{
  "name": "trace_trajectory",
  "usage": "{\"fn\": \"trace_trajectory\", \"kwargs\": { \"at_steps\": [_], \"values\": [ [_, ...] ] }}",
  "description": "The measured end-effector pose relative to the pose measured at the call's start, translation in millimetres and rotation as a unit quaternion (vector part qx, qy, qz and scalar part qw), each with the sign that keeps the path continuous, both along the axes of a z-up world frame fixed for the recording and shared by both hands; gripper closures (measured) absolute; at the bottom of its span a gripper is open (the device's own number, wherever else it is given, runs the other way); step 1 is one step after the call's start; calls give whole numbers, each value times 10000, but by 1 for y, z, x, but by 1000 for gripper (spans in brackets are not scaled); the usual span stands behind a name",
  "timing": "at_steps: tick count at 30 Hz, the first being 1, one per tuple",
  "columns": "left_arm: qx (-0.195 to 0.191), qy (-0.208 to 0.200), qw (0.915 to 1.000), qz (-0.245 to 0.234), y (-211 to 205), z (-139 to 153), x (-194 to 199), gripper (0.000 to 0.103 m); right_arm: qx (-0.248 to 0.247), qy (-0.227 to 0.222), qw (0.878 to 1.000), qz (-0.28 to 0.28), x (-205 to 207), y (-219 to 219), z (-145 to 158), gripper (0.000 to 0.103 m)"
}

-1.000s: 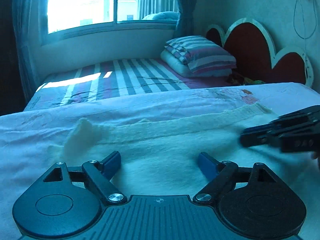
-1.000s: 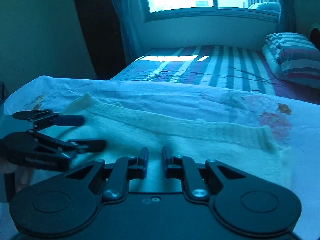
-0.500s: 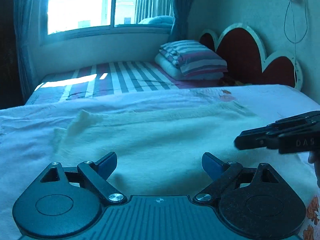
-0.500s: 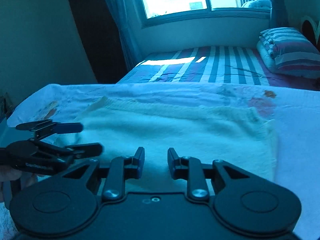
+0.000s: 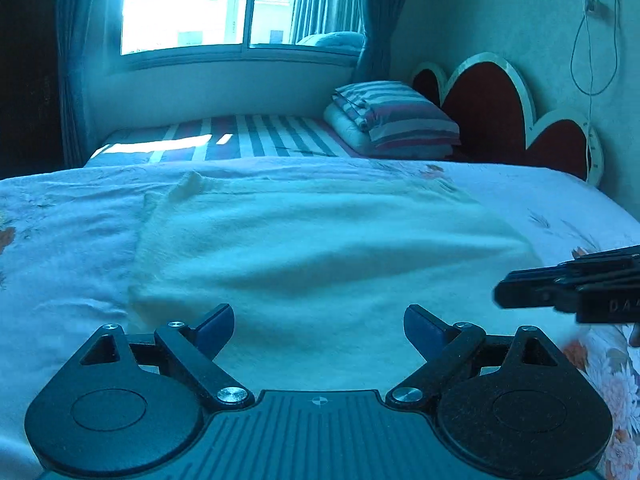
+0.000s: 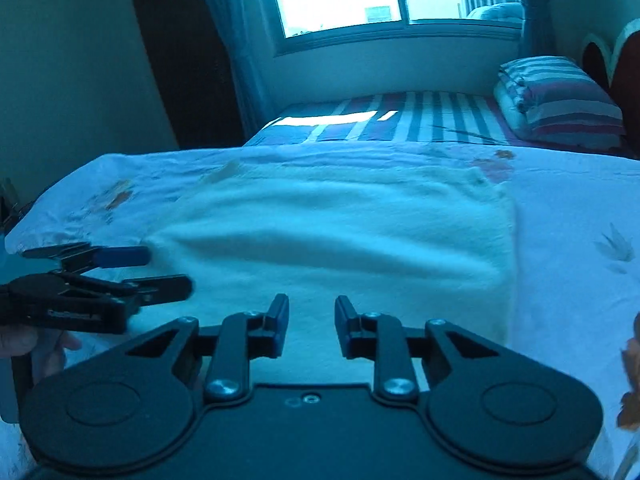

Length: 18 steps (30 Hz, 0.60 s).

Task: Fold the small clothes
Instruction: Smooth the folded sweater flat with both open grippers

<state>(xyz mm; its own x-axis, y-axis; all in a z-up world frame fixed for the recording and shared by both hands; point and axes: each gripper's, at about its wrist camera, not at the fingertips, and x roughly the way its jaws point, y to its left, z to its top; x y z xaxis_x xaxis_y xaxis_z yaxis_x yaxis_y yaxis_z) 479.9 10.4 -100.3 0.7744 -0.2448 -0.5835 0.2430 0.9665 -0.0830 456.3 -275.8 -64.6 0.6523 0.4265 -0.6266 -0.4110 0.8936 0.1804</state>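
Both tongs empty, above the garment's near edge. Your left tongs [image 5: 318, 324] spread wide; right tongs [image 6: 311, 322] were just opening, now a narrow gap w/ nothing between. Cream knit garment [image 5: 320, 248] lies flat mid-frame on the floral bed sheet [image 5: 68, 240].

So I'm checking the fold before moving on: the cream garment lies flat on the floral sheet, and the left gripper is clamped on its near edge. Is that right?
Not quite. The cream garment does lie on the floral sheet, but the left gripper is open, its jaws wide apart with nothing gripped. The left wrist view shows it.
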Motion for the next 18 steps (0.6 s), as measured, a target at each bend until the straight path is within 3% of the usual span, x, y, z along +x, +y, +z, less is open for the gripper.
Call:
{"fn": "trace_trajectory", "kwargs": {
  "at_steps": [4, 9, 18],
  "values": [
    [-287, 265, 9985, 383, -5, -12, -9, 12, -219, 63, 9997, -76, -13, 18, -14, 77],
    [283, 280, 9983, 437, -20, -25, -15, 12, -549, 25, 9985, -77, -18, 29, -21, 75],
    [472, 349, 9970, 511, 12, -20, -27, 12, -996, -12, 9933, -584, -29, -27, -25, 76]
  ]
}}
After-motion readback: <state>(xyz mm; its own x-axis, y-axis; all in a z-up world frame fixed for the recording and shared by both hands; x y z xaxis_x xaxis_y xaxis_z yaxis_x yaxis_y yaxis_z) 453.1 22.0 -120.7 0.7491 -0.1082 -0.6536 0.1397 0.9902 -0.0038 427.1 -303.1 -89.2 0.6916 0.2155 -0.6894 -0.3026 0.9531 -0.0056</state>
